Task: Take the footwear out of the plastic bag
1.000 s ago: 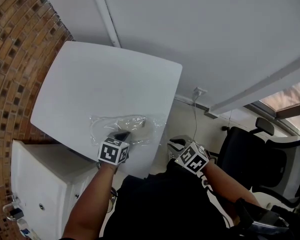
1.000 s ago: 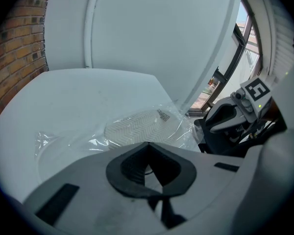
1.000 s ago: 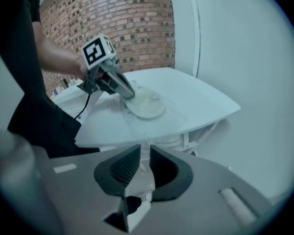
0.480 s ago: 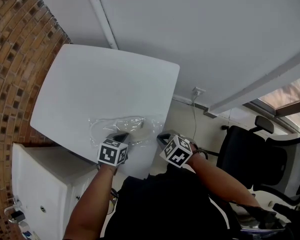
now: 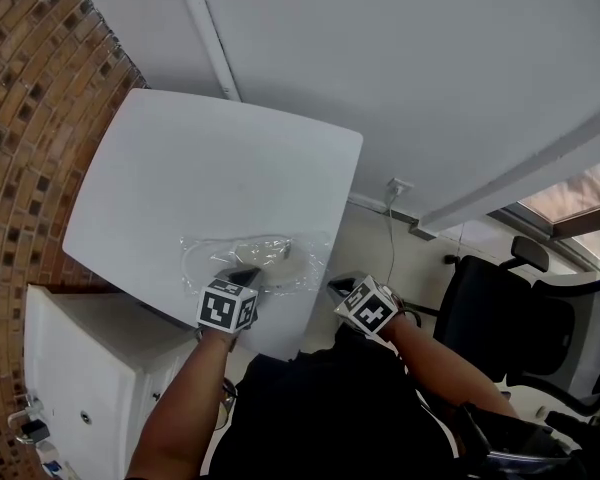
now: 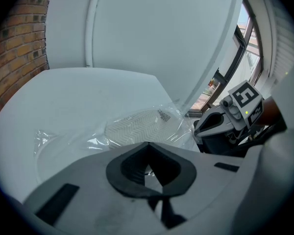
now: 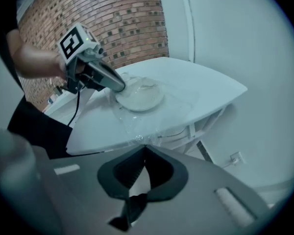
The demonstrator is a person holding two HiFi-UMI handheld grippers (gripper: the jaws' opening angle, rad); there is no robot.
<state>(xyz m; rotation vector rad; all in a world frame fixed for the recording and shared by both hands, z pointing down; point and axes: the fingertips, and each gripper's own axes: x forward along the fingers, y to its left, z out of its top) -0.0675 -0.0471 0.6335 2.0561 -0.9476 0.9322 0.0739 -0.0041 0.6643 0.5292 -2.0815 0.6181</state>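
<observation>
1. L gripper (image 6: 147, 145): jaws pressed together, seems to pinch film of plastic bag (image 6: 73, 143) at its near side.
2. R gripper (image 7: 144, 147): jaws together at bag edge by table (image 7: 196, 89) rim; can't tell if film's caught.
3. Footwear (image 6: 137, 127): inside bag, just ahead of L tips, long axis crosswise; L nearer.

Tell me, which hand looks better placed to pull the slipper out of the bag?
Probably the right gripper: it sits shut by the plastic bag at the table edge, while the left gripper is shut on the bag beside the white slipper.
</observation>
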